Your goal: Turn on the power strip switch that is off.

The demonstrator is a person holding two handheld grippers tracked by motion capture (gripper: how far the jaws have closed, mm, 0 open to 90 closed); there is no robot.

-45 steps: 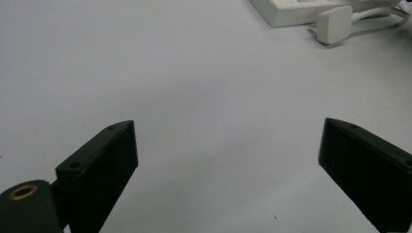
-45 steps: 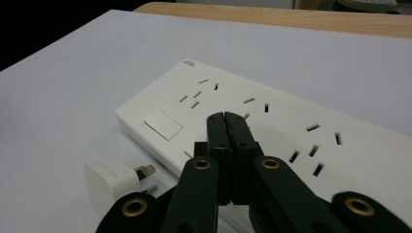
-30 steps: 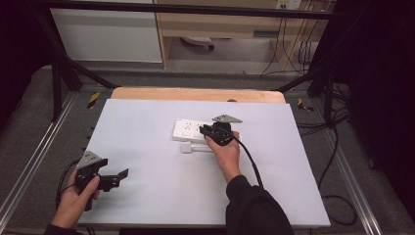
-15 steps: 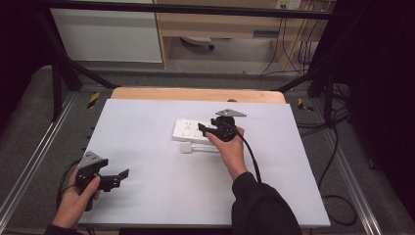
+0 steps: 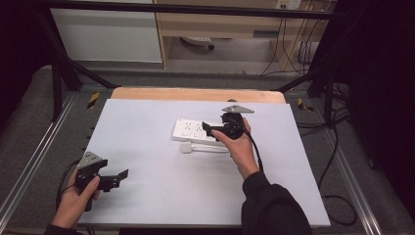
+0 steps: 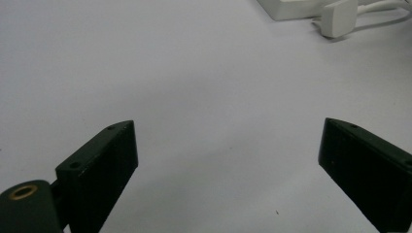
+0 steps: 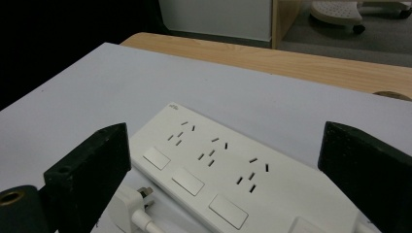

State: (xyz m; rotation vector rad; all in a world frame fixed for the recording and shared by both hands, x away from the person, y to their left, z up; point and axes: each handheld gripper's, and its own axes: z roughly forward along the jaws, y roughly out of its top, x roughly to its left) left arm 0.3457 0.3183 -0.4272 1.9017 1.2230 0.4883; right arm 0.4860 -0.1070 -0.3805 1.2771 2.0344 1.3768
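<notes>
The white power strip (image 5: pixel 198 131) lies flat mid-tabletop (image 5: pixel 161 196), its plug (image 5: pixel 186 147) loose just in front. The right gripper (image 5: pixel 208 128) hovers over the strip; its jaws have just been opening and stand wide, with nothing between them. I'd come down square on the plug body, not the cord. The left gripper (image 5: pixel 122 174) sits well apart, jaws wide too.

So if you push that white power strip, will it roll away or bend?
Probably neither. The power strip is a flat, boxy slab lying on the table, so it would likely slide, not roll or tip. Its hard-looking shell should stay stiff. The thin white cord curling beside it looks floppy and might drag its plug along.
</notes>
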